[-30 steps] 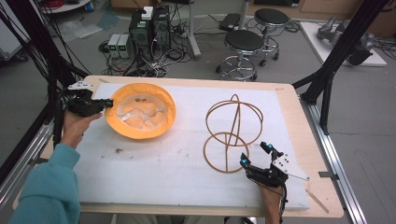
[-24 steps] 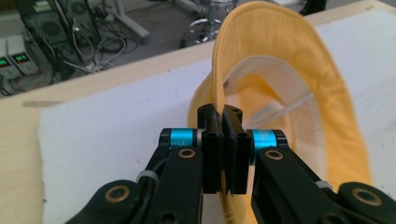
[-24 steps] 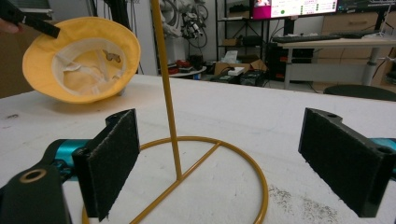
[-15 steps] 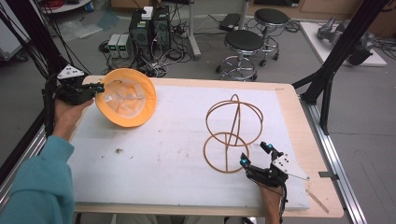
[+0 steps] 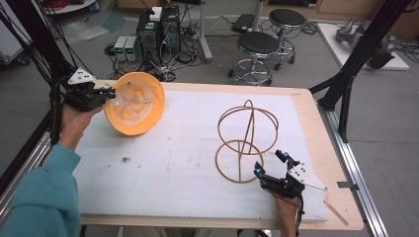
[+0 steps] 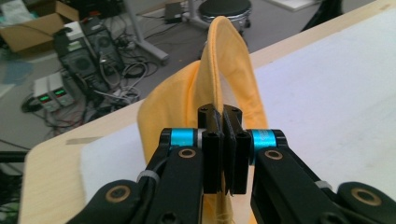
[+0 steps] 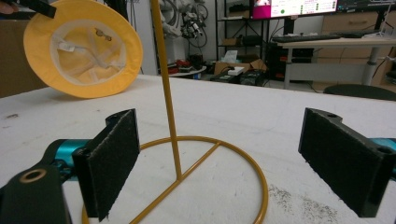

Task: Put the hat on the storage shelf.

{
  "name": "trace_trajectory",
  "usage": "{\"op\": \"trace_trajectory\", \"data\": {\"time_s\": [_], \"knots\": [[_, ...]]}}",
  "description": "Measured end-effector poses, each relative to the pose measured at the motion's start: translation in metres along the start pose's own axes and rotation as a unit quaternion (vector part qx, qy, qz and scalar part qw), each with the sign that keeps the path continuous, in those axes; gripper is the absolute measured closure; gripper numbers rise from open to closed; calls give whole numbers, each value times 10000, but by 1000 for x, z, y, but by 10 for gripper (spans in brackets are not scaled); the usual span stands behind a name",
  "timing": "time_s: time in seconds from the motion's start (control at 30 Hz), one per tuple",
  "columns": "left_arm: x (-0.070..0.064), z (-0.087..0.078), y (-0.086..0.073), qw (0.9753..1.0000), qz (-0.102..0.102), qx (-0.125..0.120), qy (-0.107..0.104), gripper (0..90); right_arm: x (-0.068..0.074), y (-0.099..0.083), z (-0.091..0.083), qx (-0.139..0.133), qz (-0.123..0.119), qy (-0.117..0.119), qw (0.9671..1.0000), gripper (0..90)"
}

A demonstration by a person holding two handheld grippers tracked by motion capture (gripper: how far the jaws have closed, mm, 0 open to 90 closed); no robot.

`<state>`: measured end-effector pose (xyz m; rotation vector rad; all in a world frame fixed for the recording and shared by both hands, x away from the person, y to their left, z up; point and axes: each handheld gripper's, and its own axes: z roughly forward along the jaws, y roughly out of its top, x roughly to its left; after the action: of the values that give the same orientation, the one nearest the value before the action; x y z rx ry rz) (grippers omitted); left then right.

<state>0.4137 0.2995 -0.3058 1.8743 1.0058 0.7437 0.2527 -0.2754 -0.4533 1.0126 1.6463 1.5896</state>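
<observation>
A yellow bucket hat (image 5: 134,103) with a white lining hangs tilted above the far left of the white mat, its opening toward me. My left gripper (image 5: 109,93) is shut on its brim (image 6: 223,88), seen edge-on between the closed jaws. The hat (image 7: 84,49) also shows far off in the right gripper view. A gold wire stand (image 5: 245,140), a round base with a post and a hooped top, rests on the mat at the right. My right gripper (image 5: 271,164) stands open at the near edge of the stand's base ring (image 7: 215,154), touching nothing.
The white mat (image 5: 188,163) covers a wooden table (image 5: 316,128). Small dark crumbs (image 5: 126,159) lie on the mat at the left. Black frame posts (image 5: 356,59) rise at the right; stools (image 5: 257,47) and computer cases (image 5: 158,29) stand on the floor behind.
My left gripper has lifted the hat off the mat and tipped it up from lying flat to standing on edge. The right gripper and the stand have not moved.
</observation>
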Motion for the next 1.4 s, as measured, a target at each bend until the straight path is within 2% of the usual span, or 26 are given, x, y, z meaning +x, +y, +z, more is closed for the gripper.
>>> {"op": "trace_trajectory", "data": {"time_s": [0.07, 0.1, 0.13, 0.17, 0.2, 0.27, 0.37, 0.4, 0.53, 0.6, 0.63, 0.67, 0.7, 0.77, 0.83, 0.9, 1.0, 1.03, 1.13, 1.2, 1.23, 1.27, 1.3, 1.33, 1.37, 1.4], "knots": [[-6, -1, 1, 10000, 29, 6, -80, 869, 0, 0, 0, -5, -11, -1, 10000, 115], [-14, -3, 4, 9997, 33, -65, -224, 869, 0, 0, 0, -5, -4, -2, 10000, 114], [-14, -3, 4, 9997, 33, -65, -224, 868, 0, 0, 0, -1, 2, -2, 10000, 115], [-23, -6, 7, 9991, 12, -118, -416, 869, 0, 0, 0, 2, 6, -4, 10000, 115], [-23, -6, 7, 9991, 12, -118, -416, 869, 0, 0, 0, 2, 6, -4, 10000, 115], [-32, -7, 9, 9982, 25, -151, -585, 868, 0, 0, 0, -2, -2, -5, 10000, 115], [-49, -5, 9, 9953, -184, -126, -947, 868, 0, 0, 0, 3, 7, -4, 10000, 114], [-49, -5, 9, 9953, -184, -126, -947, 868, 0, 0, 0, 3, 7, -4, 10000, 114], [-63, 0, 6, 9924, -283, -99, -1191, 868, 0, 0, 0, -5, -4, -6, 10000, 114], [-71, 2, 5, 9900, -320, -116, -1369, 868, 0, 0, 0, 0, 13, -4, 10000, 115], [-80, 3, 5, 9884, -283, -116, -1489, 868, 0, 0, 0, -9, 5, 1, 10000, 115], [-80, 3, 5, 9884, -283, -116, -1489, 868, 0, 0, 0, -9, 5, 1, 10000, 115], [-88, 6, 5, 9865, -254, -88, -1617, 868, 0, 0, 0, -9, 13, 8, 10000, 115], [-92, 8, 4, 9860, -219, -77, -1651, 868, 0, 0, 0, -9, 17, 8, 10000, 115], [-100, 12, 2, 9832, -282, -25, -1803, 867, -1, 0, 0, -29, -6, -1, 10000, 115], [-103, 13, 1, 9824, -299, -32, -1844, 864, -1, 0, 0, -26, 22, -4, 10000, 115], [-110, 16, 0, 9782, -373, -24, -2041, 862, -1, 0, 0, -27, 29, -4, 10000, 115], [-115, 17, -1, 9751, -407, 17, -2179, 861, -1, 0, 0, -23, 36, 0, 10000, 115], [-121, 19, -3, 9737, -393, 40, -2245, 857, -1, 0, -1, -26, 49, 1, 10000, 115], [-128, 20, -5, 9709, -364, 50, -2368, 852, -1, 0, -1, -28, 69, -2, 10000, 115], [-130, 21, -6, 9702, -333, 75, -2398, 812, -1, 0, -1, -35, 60, -5, 10000, 114], [-132, 22, -7, 9676, -364, 81, -2496, 812, -1, 0, -1, -35, 60, -5, 10000, 114], [-134, 23, -7, 9644, -450, 26, -2604, 664, -1, 0, -1, -29, 71, -1, 10000, 115], [-136, 23, -7, 9641, -482, 10, -2613, 664, -1, 0, -1, -29, 71, -1, 10000, 115], [-138, 23, -7, 9655, -434, -7, -2569, 567, -1, 0, -1, -38, 57, -3, 10000, 115], [-139, 23, -7, 9653, -392, -31, -2581, 567, -1, 0, -1, -38, 57, -3, 10000, 115]]}}
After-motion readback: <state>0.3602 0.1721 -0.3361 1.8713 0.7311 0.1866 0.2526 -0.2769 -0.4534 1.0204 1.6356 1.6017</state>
